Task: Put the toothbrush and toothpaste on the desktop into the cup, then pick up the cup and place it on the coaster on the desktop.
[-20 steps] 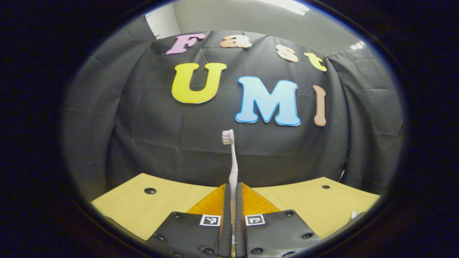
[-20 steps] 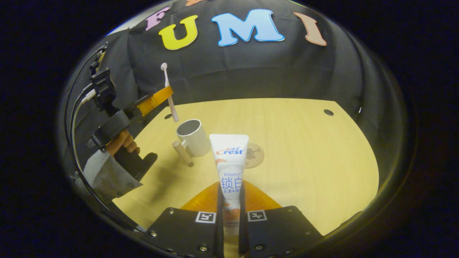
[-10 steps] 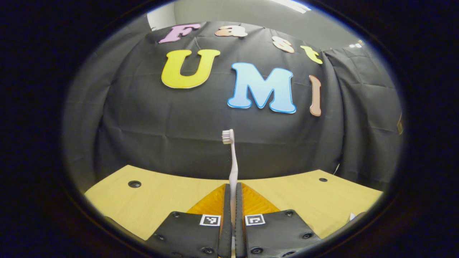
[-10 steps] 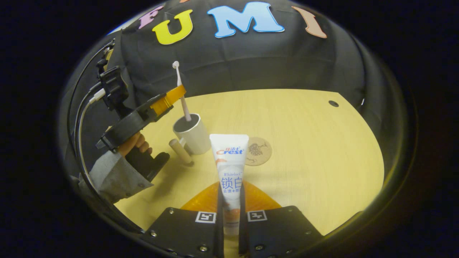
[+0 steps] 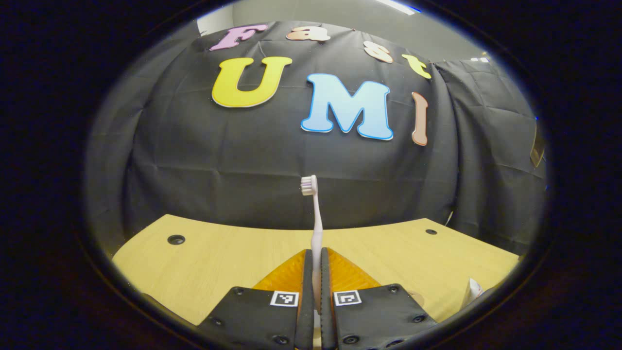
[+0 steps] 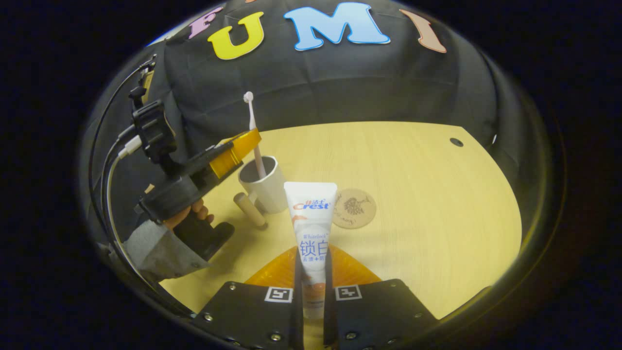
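We are lowering toothbrush (image 6: 254,141) into cup (image 6: 265,187) — handle now dipping inside, left gripper (image 6: 250,141) clamping it; right gripper (image 6: 311,284) clamping toothpaste (image 6: 311,228), waiting.

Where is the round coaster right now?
In the right gripper view, the coaster lies flat on the desktop, just right of the white cup and behind the toothpaste.
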